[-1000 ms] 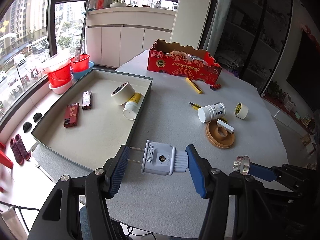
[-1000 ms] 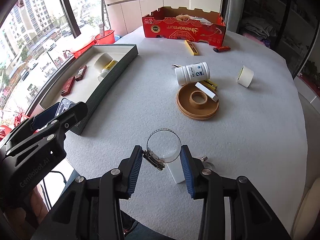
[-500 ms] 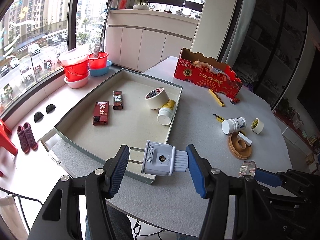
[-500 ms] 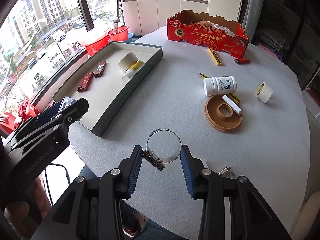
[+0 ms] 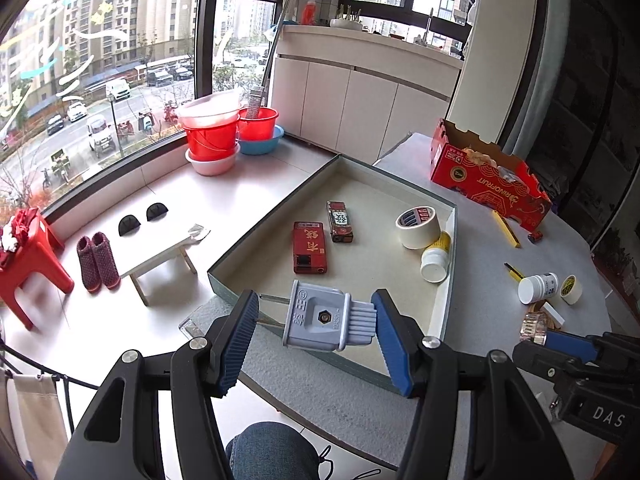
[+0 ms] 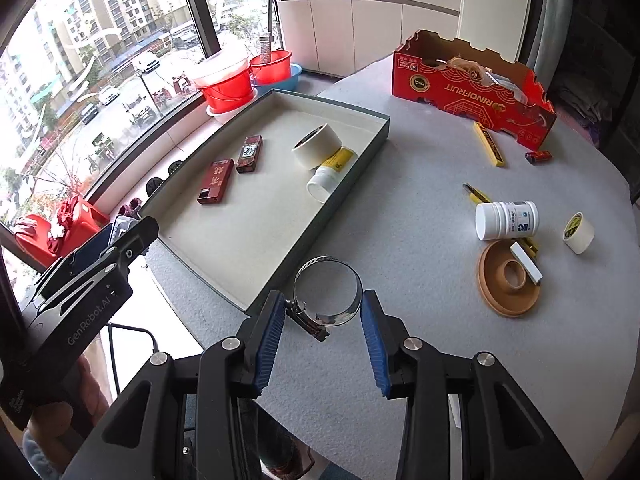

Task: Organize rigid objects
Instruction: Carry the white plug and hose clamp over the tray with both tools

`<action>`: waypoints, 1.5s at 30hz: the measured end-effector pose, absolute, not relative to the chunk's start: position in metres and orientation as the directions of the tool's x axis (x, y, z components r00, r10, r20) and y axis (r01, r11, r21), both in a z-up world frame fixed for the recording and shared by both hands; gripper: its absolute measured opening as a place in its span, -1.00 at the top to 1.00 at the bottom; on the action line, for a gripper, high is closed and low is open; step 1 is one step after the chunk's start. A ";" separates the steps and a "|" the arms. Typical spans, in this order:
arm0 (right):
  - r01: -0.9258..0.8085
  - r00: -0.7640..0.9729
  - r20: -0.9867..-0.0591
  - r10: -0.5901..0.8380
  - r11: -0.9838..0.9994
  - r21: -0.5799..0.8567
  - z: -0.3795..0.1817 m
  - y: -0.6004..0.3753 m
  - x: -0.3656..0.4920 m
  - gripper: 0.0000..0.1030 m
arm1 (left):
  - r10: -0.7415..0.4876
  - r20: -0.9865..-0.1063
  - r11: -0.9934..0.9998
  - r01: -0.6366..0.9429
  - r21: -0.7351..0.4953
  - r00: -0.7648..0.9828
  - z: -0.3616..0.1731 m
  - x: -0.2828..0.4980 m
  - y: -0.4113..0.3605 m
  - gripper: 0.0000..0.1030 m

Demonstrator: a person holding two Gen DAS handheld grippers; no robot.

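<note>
A grey plug [image 5: 326, 320] is clamped between the jaws of the left gripper [image 5: 316, 334] above the tray [image 5: 448, 280]. A metal hose clamp [image 6: 328, 292] is gripped by the right gripper [image 6: 323, 330] over the bench [image 6: 420, 360].

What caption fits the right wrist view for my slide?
Right gripper holding a metal hose clamp near the tray corner.

Red buckets [image 5: 224, 132] by the window — slippers [image 5: 98, 261] beside a red stool [image 5: 30, 256].
</note>
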State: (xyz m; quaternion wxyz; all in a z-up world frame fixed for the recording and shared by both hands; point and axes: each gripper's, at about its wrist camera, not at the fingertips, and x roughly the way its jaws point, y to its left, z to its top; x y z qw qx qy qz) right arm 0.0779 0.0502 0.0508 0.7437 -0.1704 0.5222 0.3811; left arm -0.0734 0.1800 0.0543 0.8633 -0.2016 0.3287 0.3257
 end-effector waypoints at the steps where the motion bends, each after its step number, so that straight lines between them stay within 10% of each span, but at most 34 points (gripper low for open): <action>1: -0.752 0.159 -0.906 0.392 0.643 0.146 0.051 0.056 0.078 0.21 | 0.438 -0.701 0.703 -0.700 -0.124 0.563 0.054 -0.072 0.184 -0.20; 45: -0.811 0.005 -0.923 0.385 0.541 0.221 -0.003 0.168 0.126 0.21 | 0.446 -0.796 0.680 -0.733 0.004 0.410 0.015 0.001 0.258 -0.20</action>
